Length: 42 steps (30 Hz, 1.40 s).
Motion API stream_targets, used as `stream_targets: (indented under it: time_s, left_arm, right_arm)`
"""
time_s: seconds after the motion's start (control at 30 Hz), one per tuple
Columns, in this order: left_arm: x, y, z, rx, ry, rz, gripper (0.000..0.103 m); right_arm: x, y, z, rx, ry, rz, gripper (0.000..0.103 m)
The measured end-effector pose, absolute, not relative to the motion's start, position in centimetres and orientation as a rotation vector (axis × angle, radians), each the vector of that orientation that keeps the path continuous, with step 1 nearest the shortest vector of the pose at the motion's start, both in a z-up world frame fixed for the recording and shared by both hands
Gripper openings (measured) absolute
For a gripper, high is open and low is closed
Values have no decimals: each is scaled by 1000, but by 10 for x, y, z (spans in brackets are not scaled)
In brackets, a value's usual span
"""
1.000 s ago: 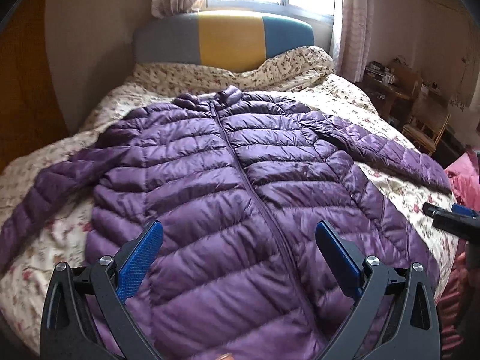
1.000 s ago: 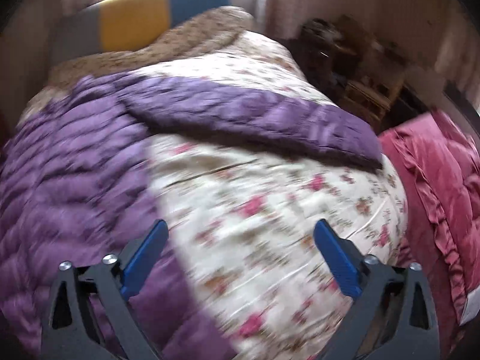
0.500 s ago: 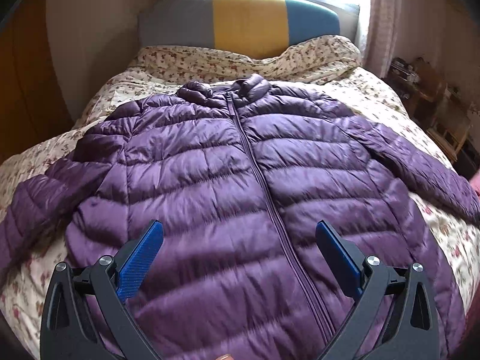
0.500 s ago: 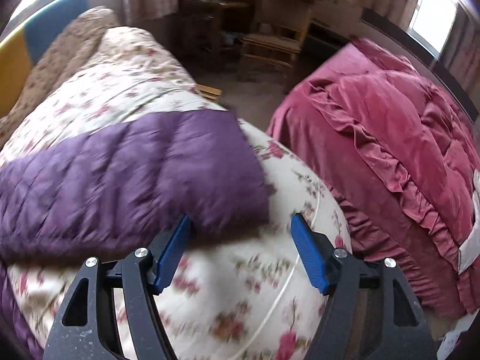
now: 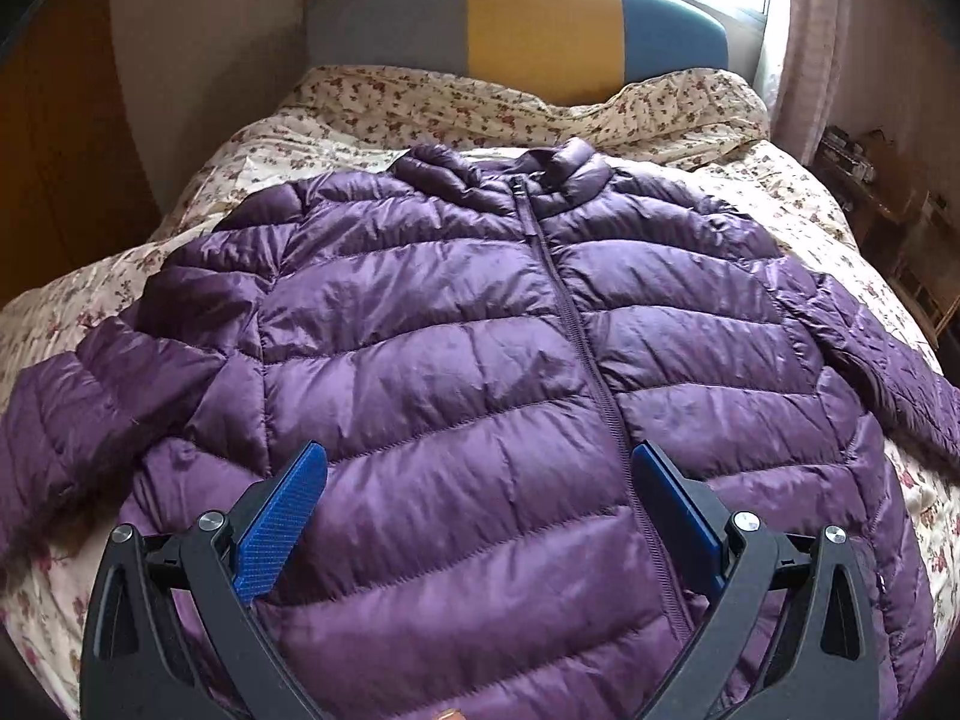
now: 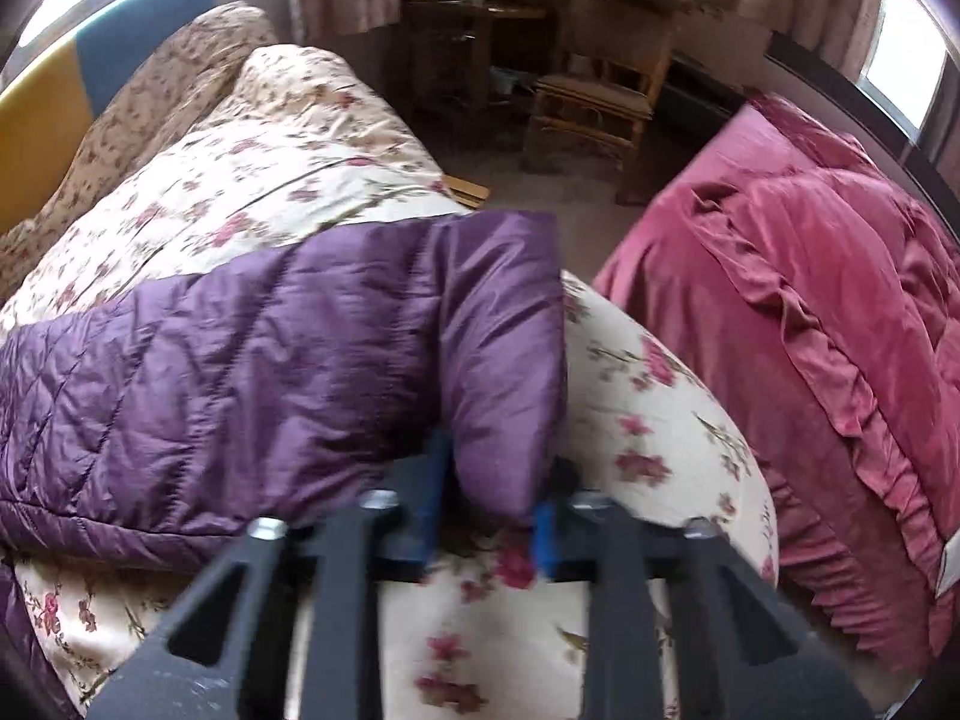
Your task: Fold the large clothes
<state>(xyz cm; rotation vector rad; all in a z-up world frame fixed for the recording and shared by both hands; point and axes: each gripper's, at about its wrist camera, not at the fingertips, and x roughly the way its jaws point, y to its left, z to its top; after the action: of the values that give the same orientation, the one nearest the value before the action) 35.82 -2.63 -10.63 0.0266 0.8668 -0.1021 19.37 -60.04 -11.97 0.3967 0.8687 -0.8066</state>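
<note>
A purple quilted puffer jacket (image 5: 456,360) lies face up and zipped on the floral bed, collar toward the headboard, both sleeves spread out. My left gripper (image 5: 477,480) is open and hovers empty over the jacket's lower front, near the zipper. In the right wrist view, my right gripper (image 6: 489,480) is shut on the cuff end of the jacket's right sleeve (image 6: 336,348), which lies across the floral bedspread near the bed's edge.
The floral bedspread (image 5: 540,114) covers the bed, with a grey, yellow and blue headboard (image 5: 540,30) behind. A red velvet cover (image 6: 810,312) lies on a second bed to the right. A wooden chair (image 6: 600,102) and dark shelves stand beyond the floor gap.
My right gripper swung right to the sleeve's cuff and closed on it. My left gripper drifted left and nearer over the jacket's front, still open.
</note>
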Motion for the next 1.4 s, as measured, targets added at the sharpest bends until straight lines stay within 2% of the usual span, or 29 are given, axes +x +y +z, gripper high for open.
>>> stream_targets:
  time_s: [0.63,0.93,1.4]
  left_arm:
    - [366,-13,-118,3,886,-103,100]
    - [368,-9,-119,-20,883,-116,100]
    - [369,13,-121,-89,893,-132,100]
  right_arm:
    - [241,-536,-79,222,749,-709,8]
    - [304,-444,-62,120,726,-503,8]
    - [362,-311,-84,75,769,-240,8]
